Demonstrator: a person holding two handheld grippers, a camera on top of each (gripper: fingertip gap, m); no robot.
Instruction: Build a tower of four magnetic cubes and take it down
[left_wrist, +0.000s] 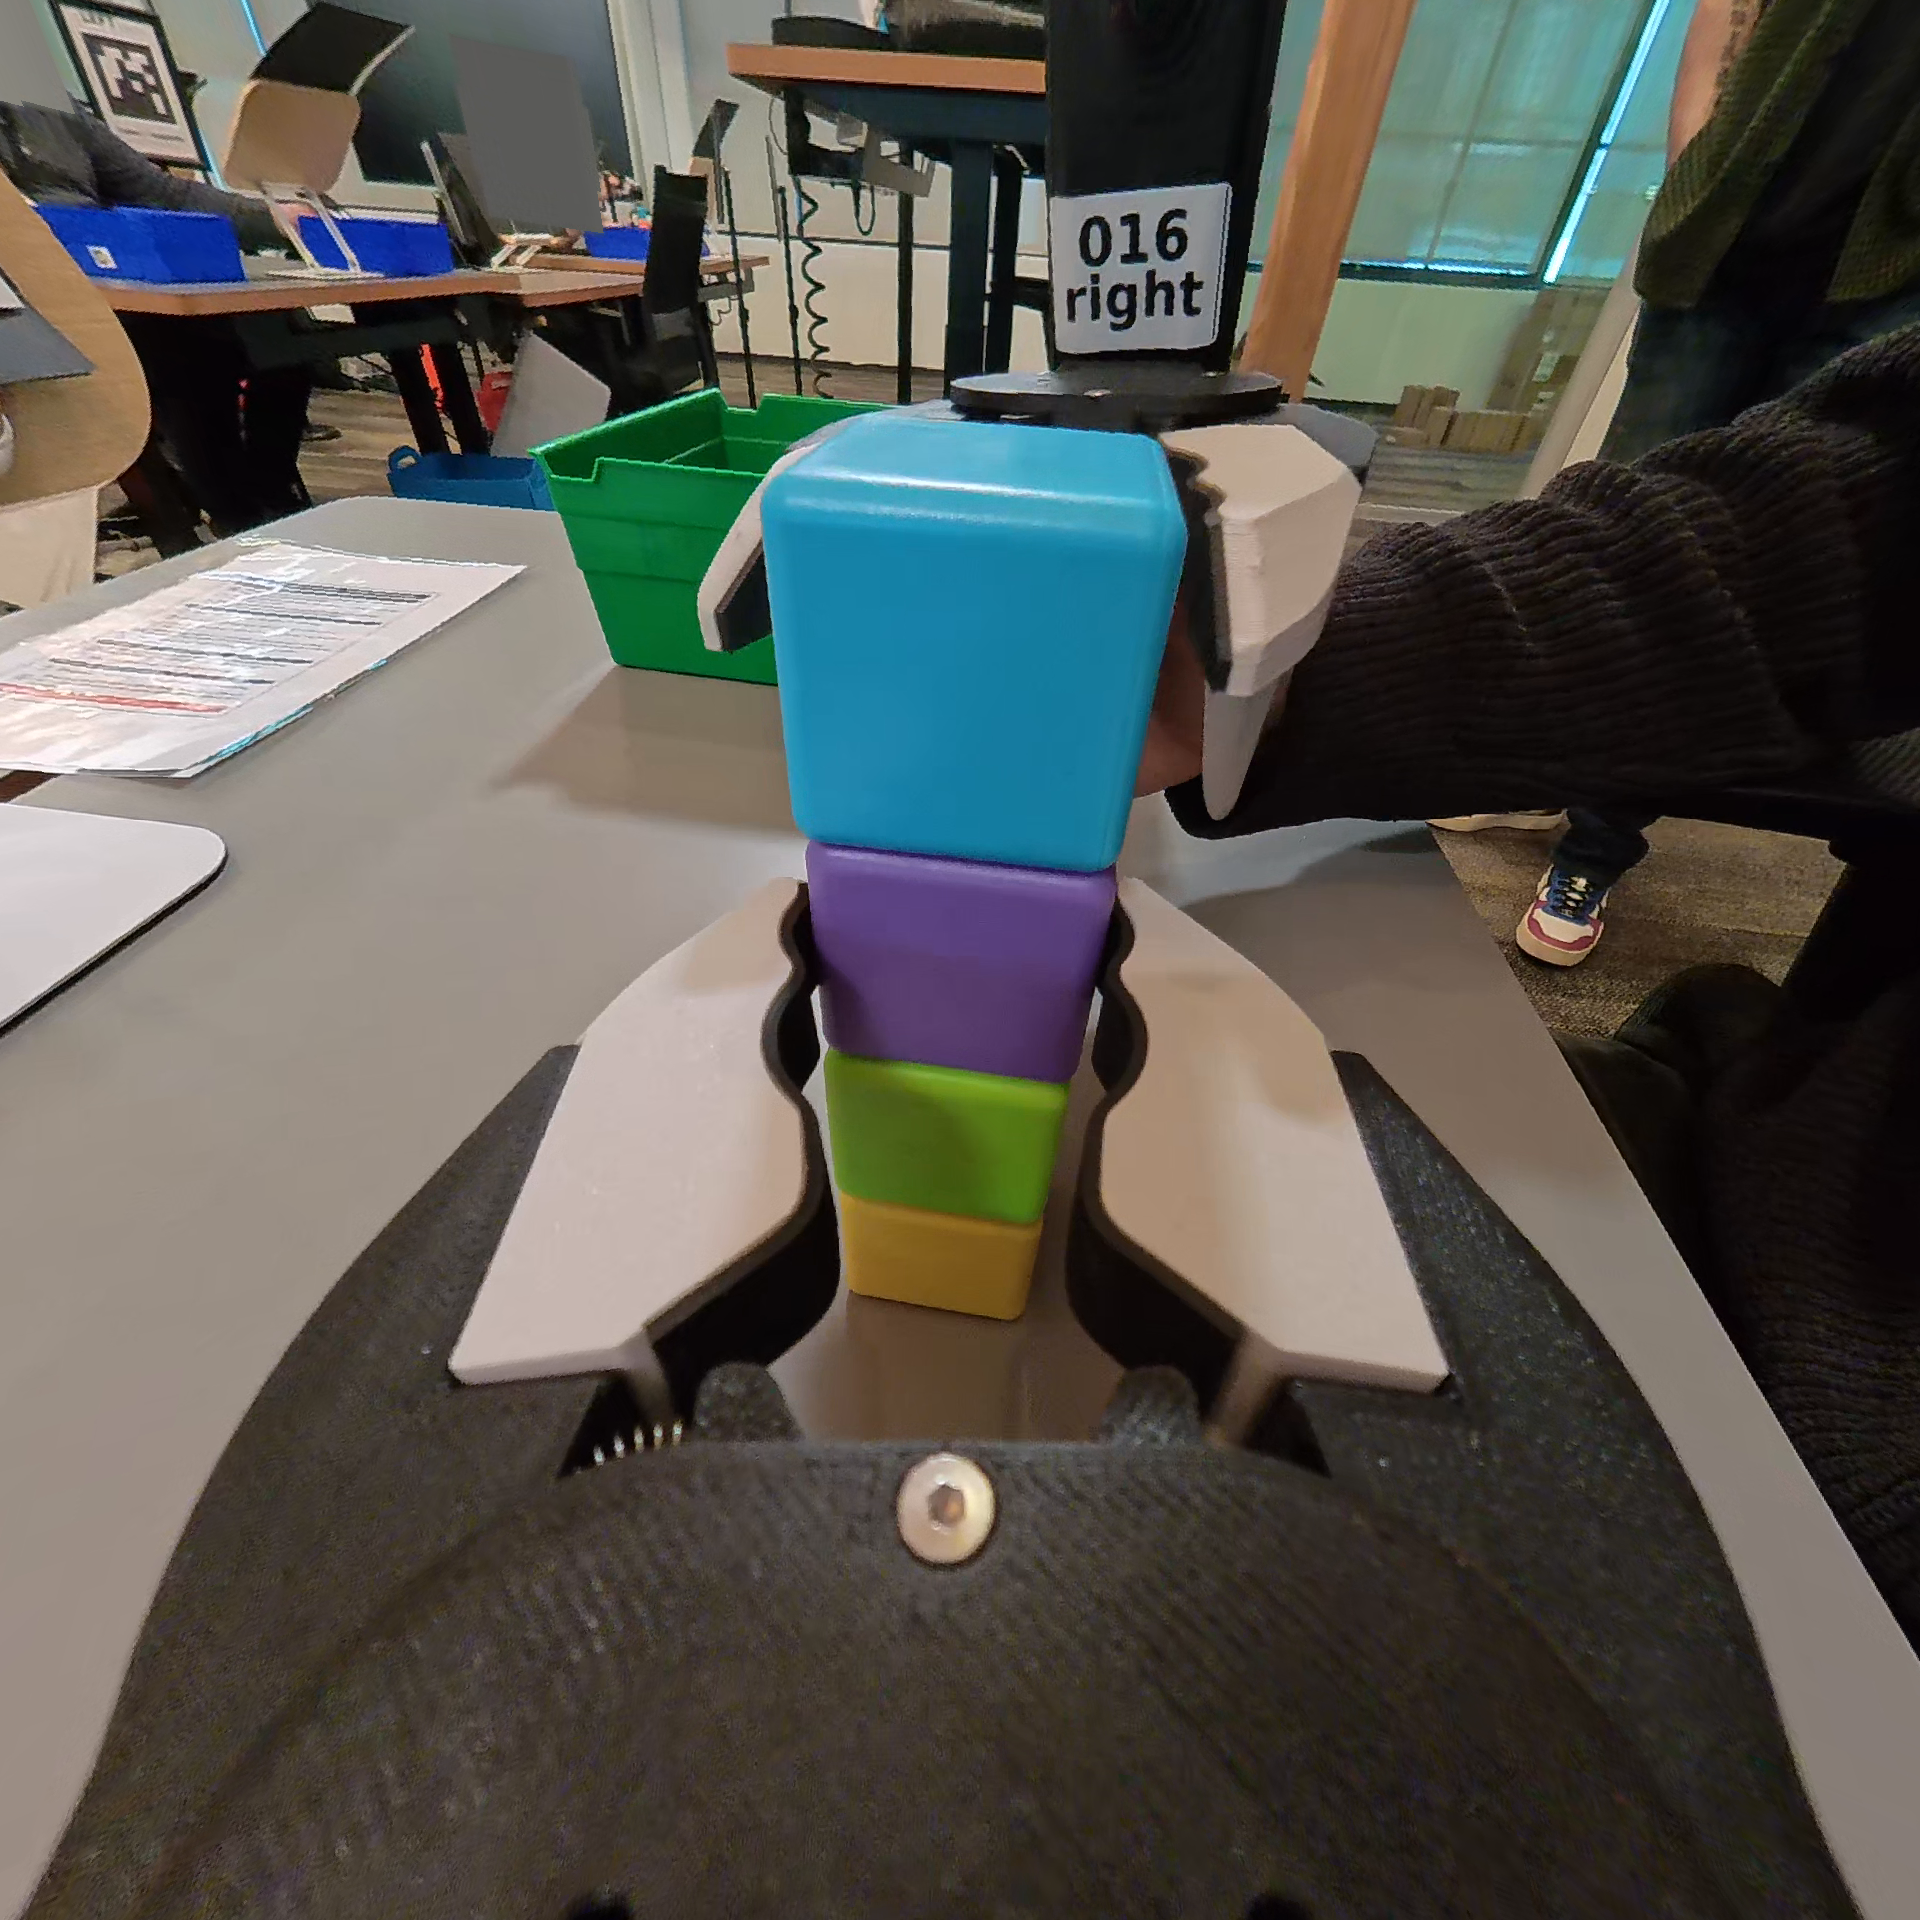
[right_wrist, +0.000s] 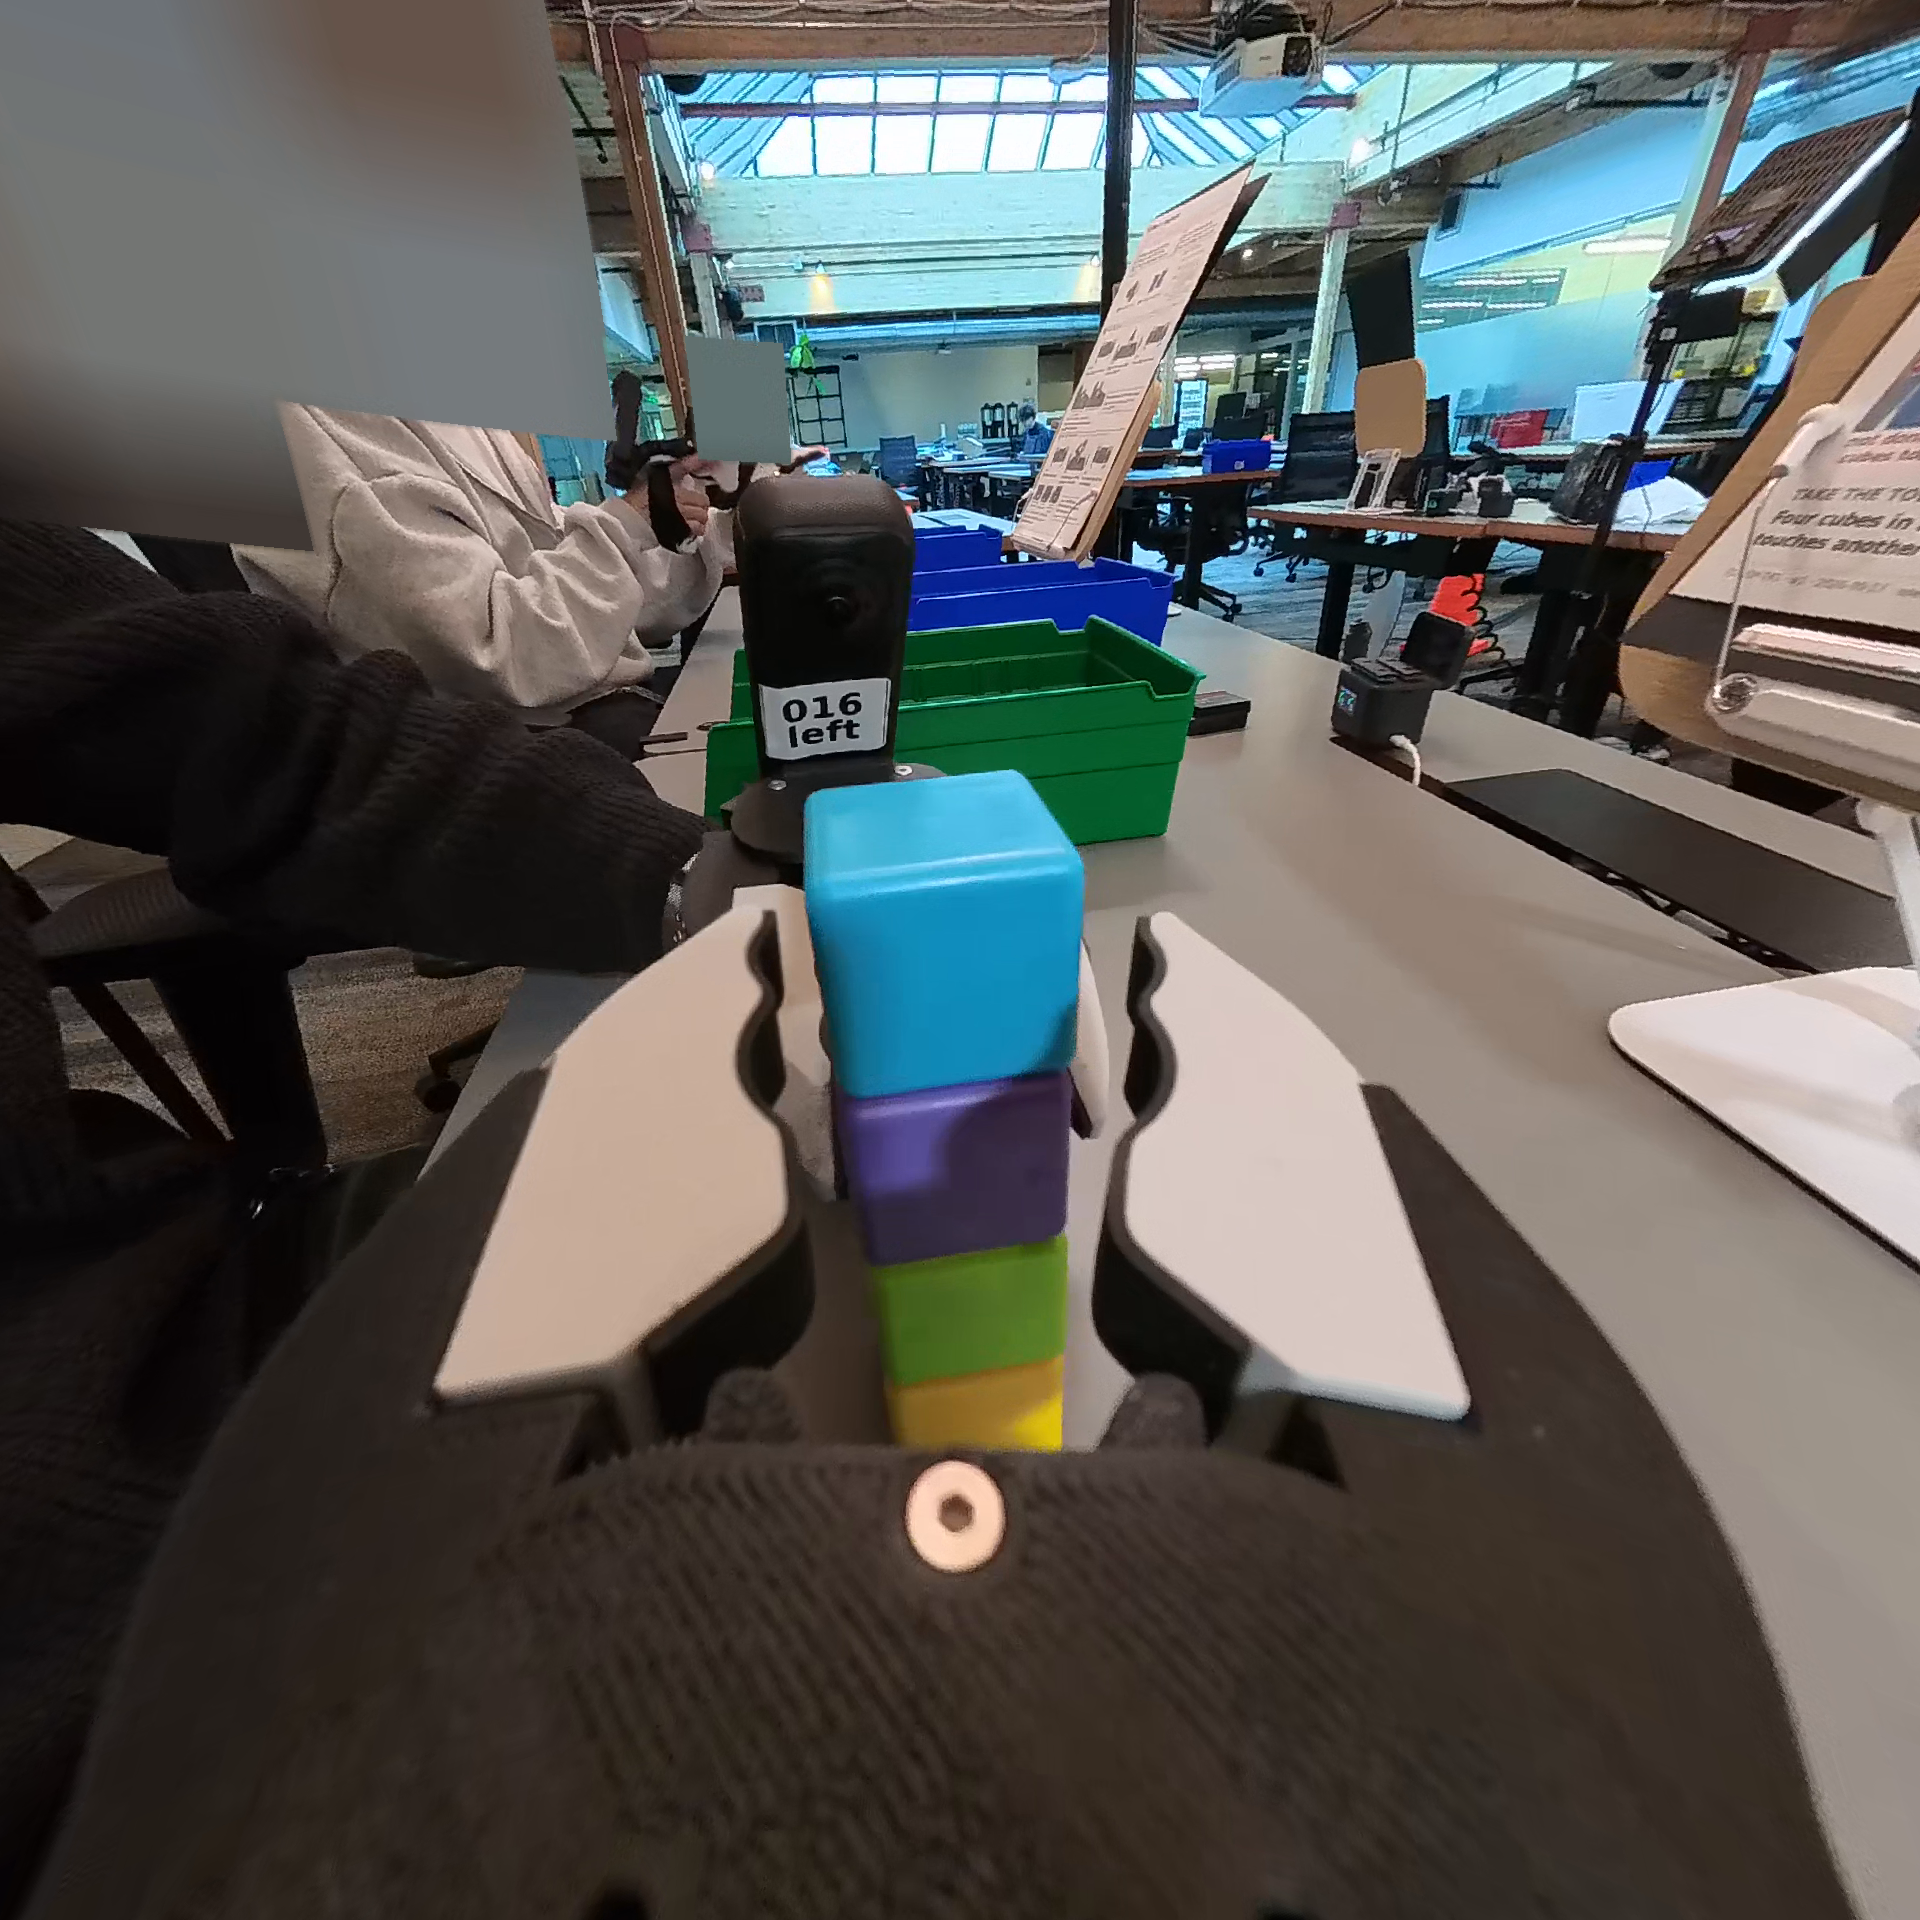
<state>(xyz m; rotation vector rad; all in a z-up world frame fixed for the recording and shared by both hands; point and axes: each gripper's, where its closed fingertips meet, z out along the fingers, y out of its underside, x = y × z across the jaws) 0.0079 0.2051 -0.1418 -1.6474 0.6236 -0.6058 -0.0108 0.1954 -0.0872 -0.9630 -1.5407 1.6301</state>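
A tower of cubes stands on the grey table (left_wrist: 416, 1039): yellow cube (left_wrist: 940, 1257) at the bottom, green cube (left_wrist: 945, 1132), purple cube (left_wrist: 956, 966), and blue cube (left_wrist: 966, 644) on top. My left gripper (left_wrist: 961, 914) is shut on the purple cube, one pad against each side. My right gripper (right_wrist: 956, 935) is open and straddles the blue cube (right_wrist: 940, 935) with a small gap on each side. It faces the left gripper from the opposite side of the tower. Purple (right_wrist: 956, 1164), green (right_wrist: 971, 1314) and yellow (right_wrist: 982, 1413) cubes show below it.
A green bin (left_wrist: 644, 540) stands behind the tower and also shows in the right wrist view (right_wrist: 1039, 748), with blue bins (right_wrist: 1039, 603) beyond it. A printed sheet (left_wrist: 229, 655) and a white stand base (left_wrist: 83, 894) lie to the left. The table edge runs close on the right. Some 5 cm of space lies between my two pairs of fingers.
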